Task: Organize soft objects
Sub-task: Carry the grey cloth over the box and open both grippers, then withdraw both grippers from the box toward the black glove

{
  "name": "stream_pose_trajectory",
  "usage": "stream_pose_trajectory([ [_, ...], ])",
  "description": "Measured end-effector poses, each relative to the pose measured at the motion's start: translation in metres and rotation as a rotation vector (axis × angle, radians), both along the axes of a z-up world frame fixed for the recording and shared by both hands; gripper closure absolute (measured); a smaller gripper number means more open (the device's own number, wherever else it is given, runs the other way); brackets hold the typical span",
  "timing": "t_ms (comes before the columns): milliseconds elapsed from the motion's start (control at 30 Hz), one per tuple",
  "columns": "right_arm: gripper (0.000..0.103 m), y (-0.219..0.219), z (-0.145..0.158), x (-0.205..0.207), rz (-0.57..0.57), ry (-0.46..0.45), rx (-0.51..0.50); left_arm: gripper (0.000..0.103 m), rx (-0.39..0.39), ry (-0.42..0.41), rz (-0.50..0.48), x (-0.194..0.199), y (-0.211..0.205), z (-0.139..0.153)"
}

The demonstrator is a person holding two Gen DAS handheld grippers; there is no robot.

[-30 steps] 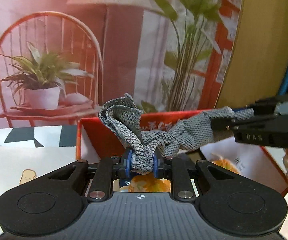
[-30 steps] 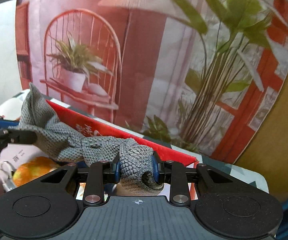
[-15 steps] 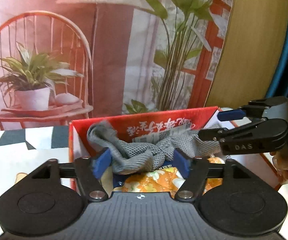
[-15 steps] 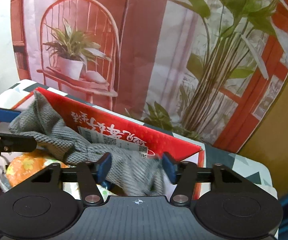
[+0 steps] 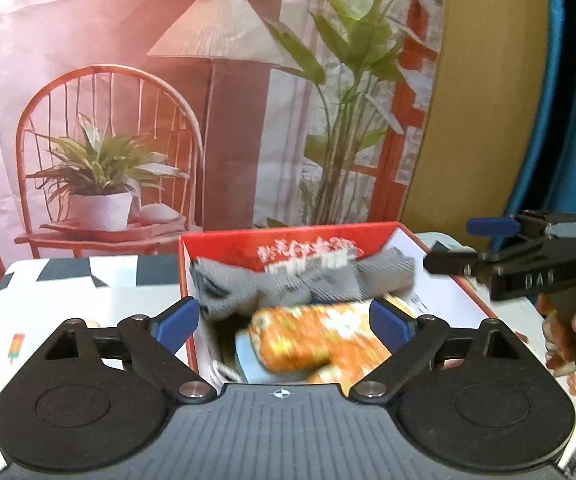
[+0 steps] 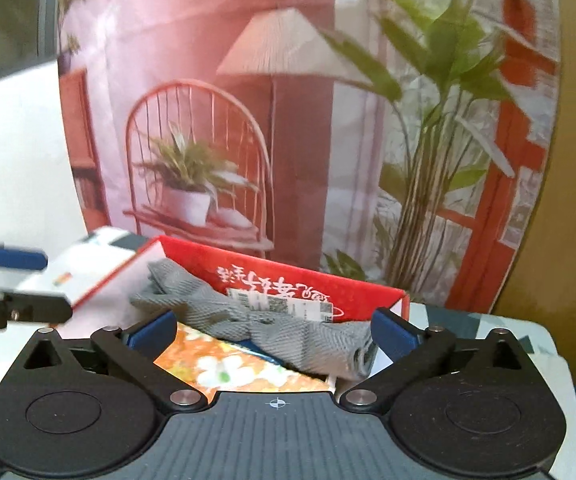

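Note:
A grey knitted cloth [image 5: 304,284] lies inside a red cardboard box [image 5: 288,240], draped over an orange flowered soft item [image 5: 320,340]. My left gripper [image 5: 284,324] is open and empty, pulled back above the box's near edge. In the right wrist view the grey cloth [image 6: 280,328] rests on the orange flowered item [image 6: 224,368] inside the red box [image 6: 288,276]. My right gripper [image 6: 274,330] is open and empty, just short of the cloth. The right gripper [image 5: 484,248] also shows at the right of the left wrist view, and the left gripper [image 6: 20,280] at the left of the right wrist view.
The box stands on a table with a white patterned cover [image 5: 68,300]. A printed backdrop with a chair, potted plant and lamp [image 5: 208,120] hangs close behind the box. A wooden panel [image 5: 488,100] and blue edge stand at the right.
Both grippers were shut on the grey cloth, holding it stretched above the box. They opened, the cloth dropped into the box, and both grippers drew back and up.

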State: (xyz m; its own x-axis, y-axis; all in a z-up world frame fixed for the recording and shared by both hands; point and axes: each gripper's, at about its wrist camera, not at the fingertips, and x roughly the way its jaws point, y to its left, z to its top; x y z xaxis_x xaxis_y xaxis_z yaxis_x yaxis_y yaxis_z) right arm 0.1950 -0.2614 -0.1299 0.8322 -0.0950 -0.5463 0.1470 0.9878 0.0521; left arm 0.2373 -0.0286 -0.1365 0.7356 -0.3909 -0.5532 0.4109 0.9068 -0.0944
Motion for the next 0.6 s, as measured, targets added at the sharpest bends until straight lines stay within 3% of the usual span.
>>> stream_pose_trajectory([
  [333, 0.0, 0.029, -0.009, -0.082, -0.034, -0.11, 0.01, 0.01, -0.015, 0.065, 0.016, -0.07, 0.016, -0.032],
  [600, 0.0, 0.048, -0.046, -0.126, -0.086, -0.125, 0.051, 0.015, -0.056, 0.13, 0.077, -0.091, 0.026, -0.073],
])
